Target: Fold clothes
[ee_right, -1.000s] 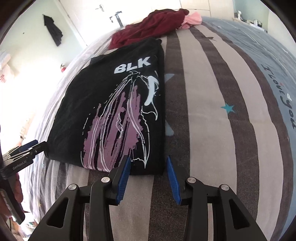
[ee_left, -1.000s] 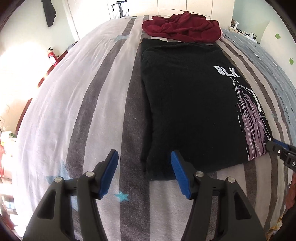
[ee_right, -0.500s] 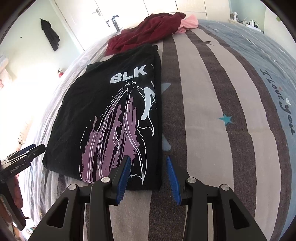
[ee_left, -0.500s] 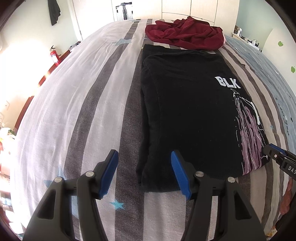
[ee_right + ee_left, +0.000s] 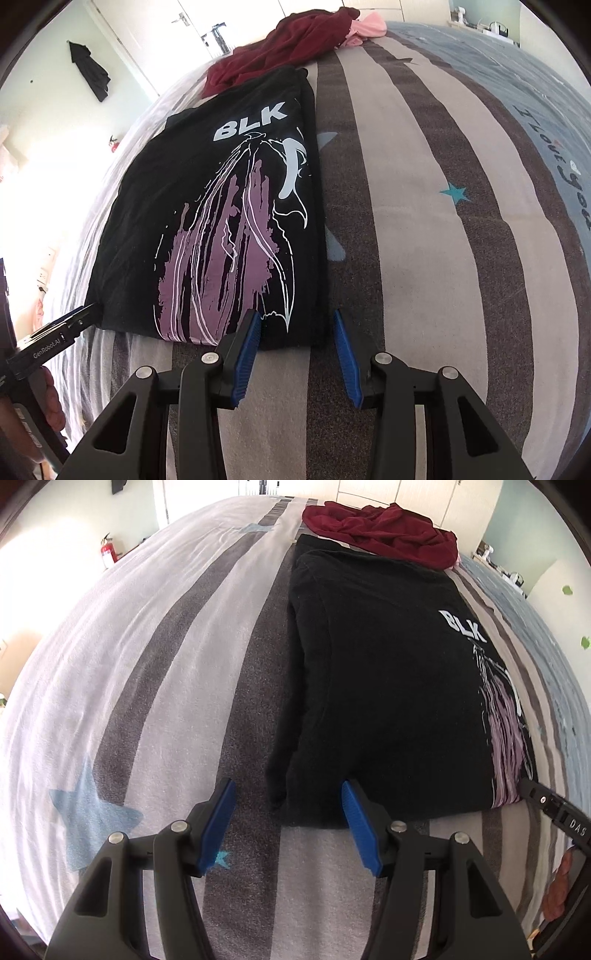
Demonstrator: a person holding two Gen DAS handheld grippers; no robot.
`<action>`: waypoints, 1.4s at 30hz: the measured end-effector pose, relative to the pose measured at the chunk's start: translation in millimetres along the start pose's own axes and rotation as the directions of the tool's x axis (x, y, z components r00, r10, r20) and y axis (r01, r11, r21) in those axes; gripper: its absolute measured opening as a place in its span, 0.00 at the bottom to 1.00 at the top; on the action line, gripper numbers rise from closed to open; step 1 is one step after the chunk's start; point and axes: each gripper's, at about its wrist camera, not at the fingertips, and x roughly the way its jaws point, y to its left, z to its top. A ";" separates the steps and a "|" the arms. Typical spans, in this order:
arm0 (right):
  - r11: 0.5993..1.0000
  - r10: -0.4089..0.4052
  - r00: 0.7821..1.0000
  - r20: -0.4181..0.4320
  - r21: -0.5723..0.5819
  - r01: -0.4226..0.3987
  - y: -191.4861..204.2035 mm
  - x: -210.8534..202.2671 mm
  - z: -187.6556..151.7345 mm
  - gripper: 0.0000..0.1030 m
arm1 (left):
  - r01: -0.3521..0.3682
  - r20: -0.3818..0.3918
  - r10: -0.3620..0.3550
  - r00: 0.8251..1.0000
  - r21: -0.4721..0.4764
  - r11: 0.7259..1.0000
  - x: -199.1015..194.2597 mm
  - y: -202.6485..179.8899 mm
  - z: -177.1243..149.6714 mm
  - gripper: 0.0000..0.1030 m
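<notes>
Change: both hand-held grippers have closed in on the near hem of the black T-shirt (image 5: 388,672) over the last second; the hem now sits low in both frames.
Left hand-held gripper (image 5: 288,821): spread wide, empty, straddling the shirt's lower-left corner.
Right hand-held gripper (image 5: 297,350): spread, empty, at the lower-right corner.
Shirt: flat on the striped bed (image 5: 147,664), sides folded in, centre frame.
Background: maroon garment (image 5: 380,531) bunched at the top.
Meaning: likely lined up to pinch both corners for the next fold.
</notes>
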 end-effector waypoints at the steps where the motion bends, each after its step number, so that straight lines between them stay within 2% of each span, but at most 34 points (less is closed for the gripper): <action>1: 1.000 0.002 1.000 -0.003 0.001 -0.002 0.2 0.7 1.0 0.37 | -0.001 -0.003 0.001 1.000 0.001 1.000 1.4 -0.6 0.7 0.55; 4: 1.000 -0.005 1.000 -0.009 -0.012 0.005 2.3 4.0 2.6 0.37 | -0.019 -0.003 0.019 1.000 0.019 1.000 3.6 -4.3 0.0 0.55; 6: 1.000 -0.008 1.000 -0.014 -0.019 0.008 3.5 5.1 3.9 0.35 | -0.012 -0.009 0.012 1.000 0.017 1.000 4.1 -5.4 -0.3 0.50; 8: 1.000 -0.006 1.000 -0.019 -0.023 0.005 3.9 5.8 5.6 0.28 | 0.020 -0.023 -0.019 1.000 0.029 0.999 4.5 -8.2 1.1 0.31; 10: 0.999 -0.014 1.000 -0.022 -0.033 0.014 5.4 6.2 7.9 0.17 | 0.006 -0.026 -0.004 1.000 0.072 0.997 3.1 -15.2 2.5 0.24; 11: 0.999 -0.017 1.000 -0.024 -0.038 0.017 6.1 6.0 8.9 0.15 | -0.006 -0.022 0.008 1.000 0.085 0.996 1.6 -17.0 2.8 0.20; 15: 0.998 -0.041 0.999 -0.014 -0.055 0.041 12.2 -1.9 10.8 0.10 | -0.009 0.001 0.009 1.000 0.079 0.997 -15.2 -15.7 5.3 0.15; 20: 0.999 -0.013 1.000 0.019 -0.039 0.014 15.8 -35.8 13.7 0.09 | 0.013 0.041 -0.017 0.999 0.100 0.995 -57.6 -16.8 4.2 0.12; 22: 1.000 0.001 1.000 0.000 -0.031 -0.001 17.3 -49.5 9.8 0.08 | 0.015 0.010 -0.017 1.000 0.111 0.994 -69.9 -17.9 -7.6 0.12; 24: 0.999 0.006 0.998 -0.057 -0.035 -0.008 19.8 -59.1 -7.8 0.08 | 0.015 -0.040 -0.010 0.999 0.125 0.992 -78.5 -16.9 -27.2 0.12; 27: 1.000 0.002 0.982 -0.186 -0.024 -0.006 19.2 -61.8 -49.7 0.08 | 0.023 -0.183 -0.002 0.983 0.117 0.993 -72.1 -8.3 -78.2 0.12; 29: 1.000 -0.009 0.970 -0.244 -0.005 0.008 16.2 -58.4 -71.9 0.08 | 0.011 -0.220 0.014 0.975 0.114 0.993 -70.8 -7.2 -96.7 0.12; 31: 1.000 -0.013 0.965 -0.261 0.016 0.018 15.0 -57.0 -79.2 0.08 | 0.006 -0.217 0.015 0.976 0.092 0.996 -75.9 -8.0 -92.8 0.12; 36: 0.998 0.024 0.971 -0.238 0.064 -0.009 19.5 -79.9 -54.6 0.08 | 0.024 -0.174 -0.019 0.985 0.028 0.999 -110.3 -6.4 -61.3 0.11; 38: 0.996 0.053 0.975 -0.217 0.081 -0.037 23.2 -100.5 -35.1 0.08 | 0.043 -0.131 -0.041 0.991 0.009 0.999 -134.4 -7.4 -37.7 0.11; 42: 0.994 0.090 0.989 -0.117 0.072 -0.082 31.2 -134.8 24.8 0.08 | 0.068 -0.020 -0.067 0.998 0.033 0.997 -167.4 -10.8 20.5 0.11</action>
